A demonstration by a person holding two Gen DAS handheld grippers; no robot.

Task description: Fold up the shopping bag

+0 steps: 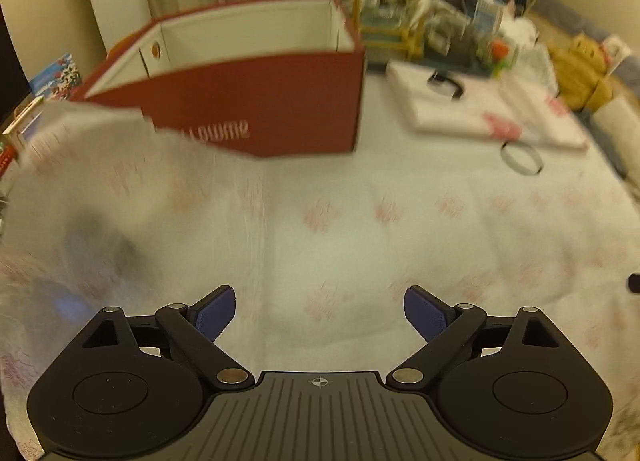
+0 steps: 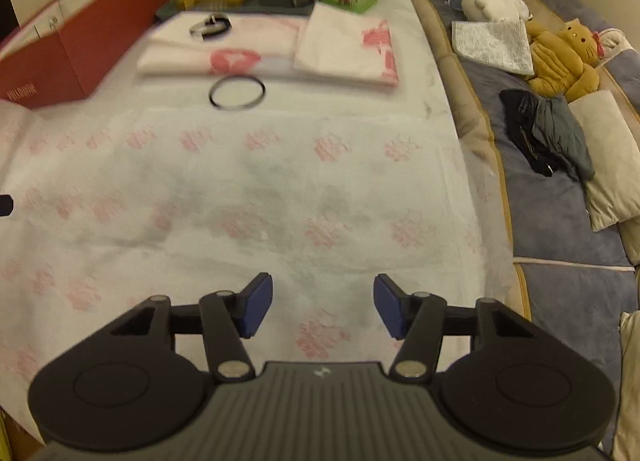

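At left, shopping bag flap blurred

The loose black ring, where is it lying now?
In the right wrist view the black ring lies flat on the spread bag, just before the folded bags.

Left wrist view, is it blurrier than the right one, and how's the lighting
Left wrist view: motion-smeared, worst on the red box and the bag's lifted left corner. Right wrist view: sharper, the black ring only slightly soft. Both: warm dim light, fisheye bending at the edges, no glare.
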